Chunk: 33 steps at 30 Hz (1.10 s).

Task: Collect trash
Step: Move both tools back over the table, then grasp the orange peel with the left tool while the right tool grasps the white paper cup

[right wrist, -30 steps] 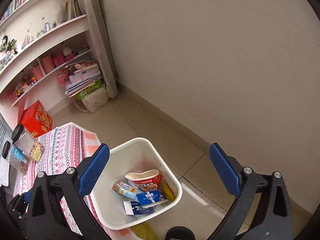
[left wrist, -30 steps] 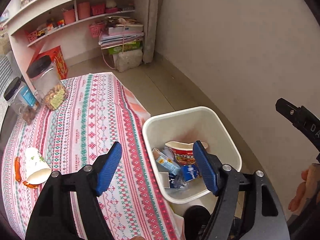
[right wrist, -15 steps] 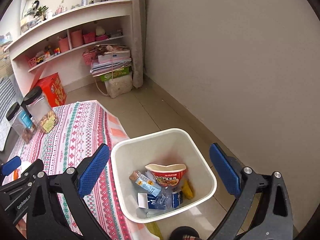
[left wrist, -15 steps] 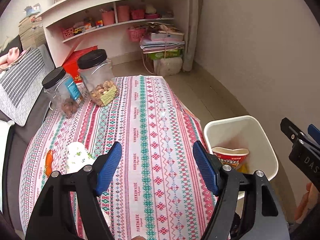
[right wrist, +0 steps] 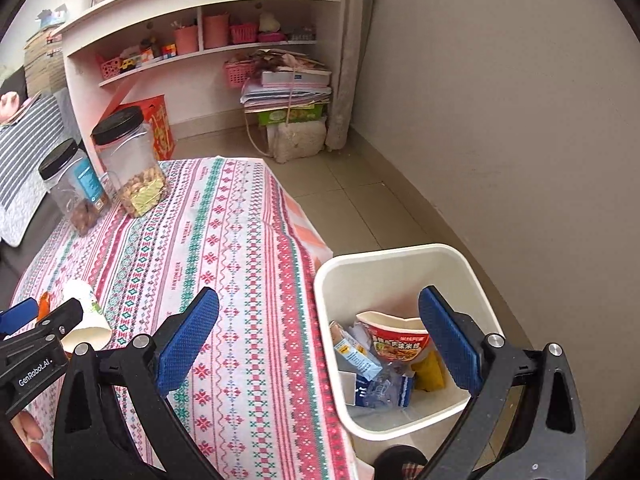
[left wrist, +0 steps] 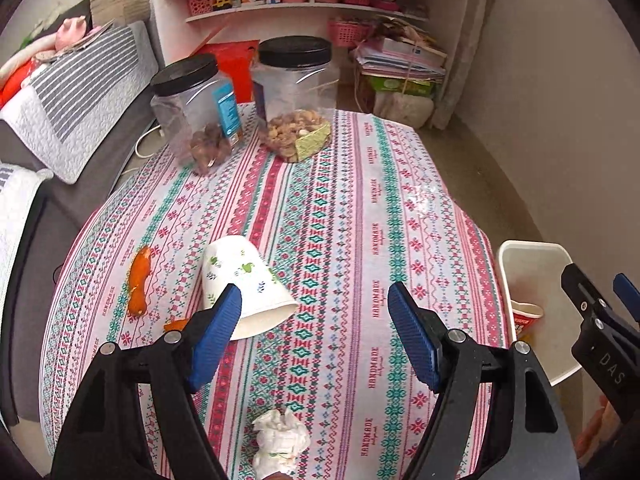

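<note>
A white paper cup (left wrist: pixel 246 286) with a green print lies on its side on the patterned tablecloth (left wrist: pixel 360 216). Orange peel pieces (left wrist: pixel 139 280) lie left of it, and a crumpled white tissue (left wrist: pixel 280 442) lies near the front edge. My left gripper (left wrist: pixel 314 334) is open and empty above the table, just right of the cup. The white trash bin (right wrist: pixel 404 280) stands on the floor beside the table and holds a noodle cup (right wrist: pixel 396 340) and cartons. My right gripper (right wrist: pixel 320 338) is open and empty above the bin's left rim. The cup also shows in the right wrist view (right wrist: pixel 86 316).
Two clear jars with black lids (left wrist: pixel 192 112) (left wrist: pixel 296 92) stand at the table's far end. A grey striped sofa cushion (left wrist: pixel 76 92) is to the left. White shelves (right wrist: pixel 208 52) and stacked papers (right wrist: pixel 288 88) are behind. A wall (right wrist: pixel 500 120) runs along the right.
Both grippers have swung left, from over the bin toward the table. The left view now shows the cup, peel and tissue; the bin has slid to its right edge.
</note>
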Tool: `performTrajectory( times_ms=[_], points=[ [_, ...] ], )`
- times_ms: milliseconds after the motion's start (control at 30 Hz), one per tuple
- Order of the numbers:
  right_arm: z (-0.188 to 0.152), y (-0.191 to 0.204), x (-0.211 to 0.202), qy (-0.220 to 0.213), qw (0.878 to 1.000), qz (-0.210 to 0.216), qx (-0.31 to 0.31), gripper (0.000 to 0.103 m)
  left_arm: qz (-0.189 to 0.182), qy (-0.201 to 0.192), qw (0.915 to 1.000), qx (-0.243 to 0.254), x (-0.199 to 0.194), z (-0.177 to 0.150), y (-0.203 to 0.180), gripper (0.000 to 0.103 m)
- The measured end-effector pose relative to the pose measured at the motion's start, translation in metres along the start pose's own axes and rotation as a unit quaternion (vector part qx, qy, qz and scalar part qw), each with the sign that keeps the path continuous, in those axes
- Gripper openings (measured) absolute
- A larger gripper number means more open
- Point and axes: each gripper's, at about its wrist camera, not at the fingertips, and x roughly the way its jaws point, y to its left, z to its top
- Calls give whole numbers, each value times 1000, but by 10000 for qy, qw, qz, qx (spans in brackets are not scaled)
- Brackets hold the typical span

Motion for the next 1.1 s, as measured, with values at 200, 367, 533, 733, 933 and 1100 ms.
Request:
performTrajectory(
  times_ms=[200, 367, 533, 733, 933, 1100],
  points=[
    [-1, 39, 3, 7, 9992, 282, -292, 96, 312, 71, 9988, -378, 9, 6, 48, 74],
    [1, 69, 6, -3, 9974, 462, -560, 96, 452, 198, 9964, -695, 17, 8, 86, 74],
    [1, 89, 12, 92, 9956, 621, -702, 96, 673, 326, 9927, -944, 28, 9, 120, 74],
    [-1, 102, 21, 242, 9938, 731, -803, 96, 913, 593, 9864, -1229, 50, 11, 165, 73],
    [-6, 113, 31, 399, 9915, 774, -966, 96, 885, 1096, 9793, -1453, 86, 5, 197, 68],
    [-8, 124, 37, 504, 9887, 898, -1088, 96, 903, 1299, 9775, -1394, 108, 2, 200, 62]
  ],
)
